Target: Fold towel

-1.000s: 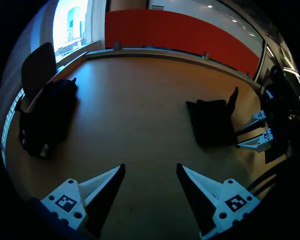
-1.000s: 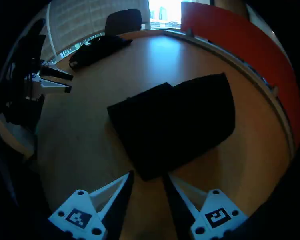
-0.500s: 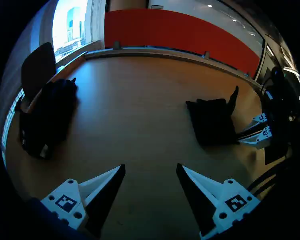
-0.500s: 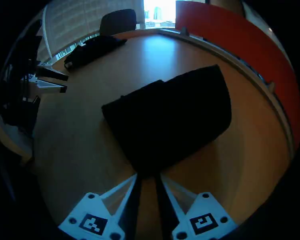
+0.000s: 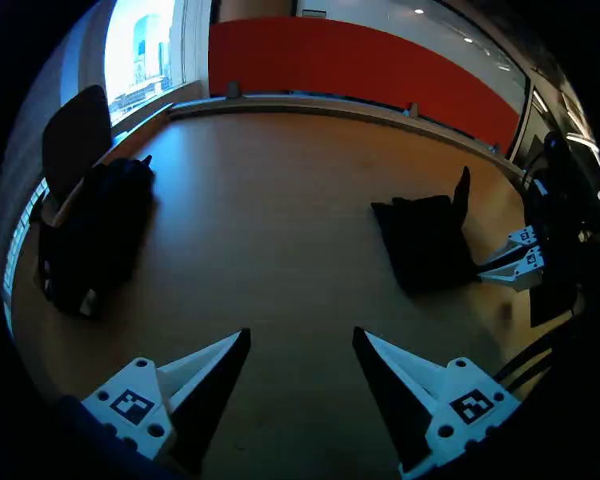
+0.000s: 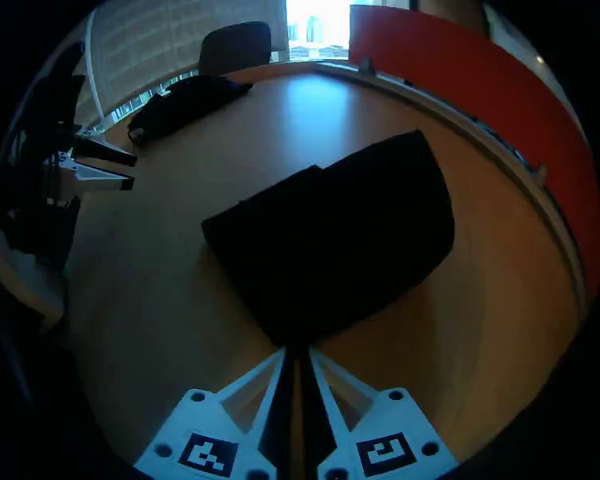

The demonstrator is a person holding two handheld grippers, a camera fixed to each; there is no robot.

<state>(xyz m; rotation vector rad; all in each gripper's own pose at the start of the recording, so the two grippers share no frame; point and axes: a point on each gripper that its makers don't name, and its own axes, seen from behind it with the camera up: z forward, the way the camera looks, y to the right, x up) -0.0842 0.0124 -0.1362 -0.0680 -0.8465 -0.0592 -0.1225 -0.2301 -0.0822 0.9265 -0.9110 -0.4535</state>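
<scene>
A dark towel (image 6: 332, 240) lies folded on the wooden table (image 6: 180, 320), its near corner pointing at me in the right gripper view. My right gripper (image 6: 298, 352) is shut on that near corner, the fingers pressed almost together. In the left gripper view the towel (image 5: 424, 240) sits at the right, one far corner sticking up, with the right gripper (image 5: 486, 272) at its edge. My left gripper (image 5: 300, 332) hangs open over bare table (image 5: 284, 208), well apart from the towel. It also appears far left in the right gripper view as the left gripper (image 6: 130, 172), fingers apart.
A black bag (image 5: 100, 232) lies on the table's left side, also seen as the bag (image 6: 184, 100) at the far end. A dark chair (image 5: 76, 136) stands behind it by the window. A red wall panel (image 5: 364, 64) runs along the table's far edge.
My right gripper's fingers have closed from a clear gap to nearly touching on the towel's near corner. The left gripper has stayed still and open.
</scene>
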